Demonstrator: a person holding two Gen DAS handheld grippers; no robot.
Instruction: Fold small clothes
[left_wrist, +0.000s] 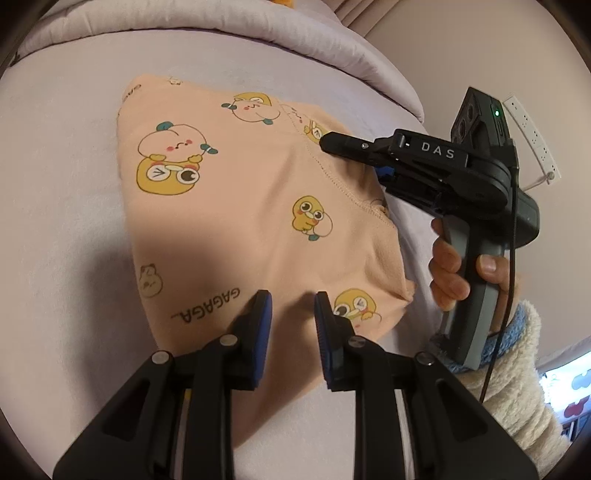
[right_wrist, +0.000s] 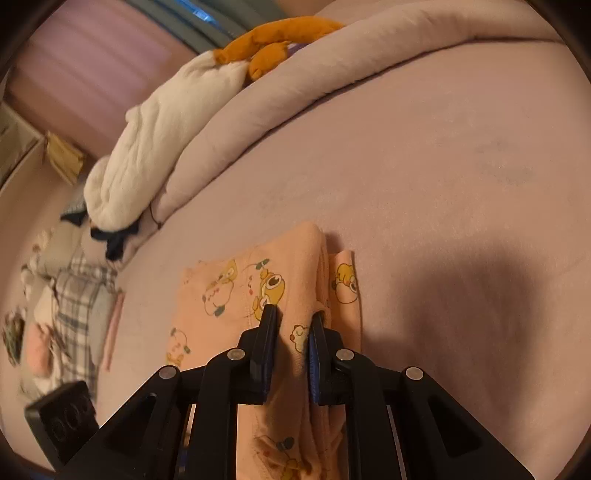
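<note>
A small peach garment (left_wrist: 229, 206) printed with yellow ducks lies partly folded on a lilac bed sheet (left_wrist: 55, 184). My left gripper (left_wrist: 293, 310) hovers over its near edge, open, with flat cloth showing in the gap and nothing pinched. My right gripper (left_wrist: 327, 142) reaches in from the right, held by a hand (left_wrist: 447, 269), its tip on the garment's far right edge. In the right wrist view, a raised ridge of the peach garment (right_wrist: 229, 295) runs between the pads of the right gripper (right_wrist: 293, 321), which is shut on it.
A rolled lilac duvet (right_wrist: 332, 62) borders the far side of the bed, with a white and orange plush toy (right_wrist: 155, 140) on it. A heap of plaid and other clothes (right_wrist: 74, 295) lies at the left. A white power strip (left_wrist: 532, 136) hangs on the wall.
</note>
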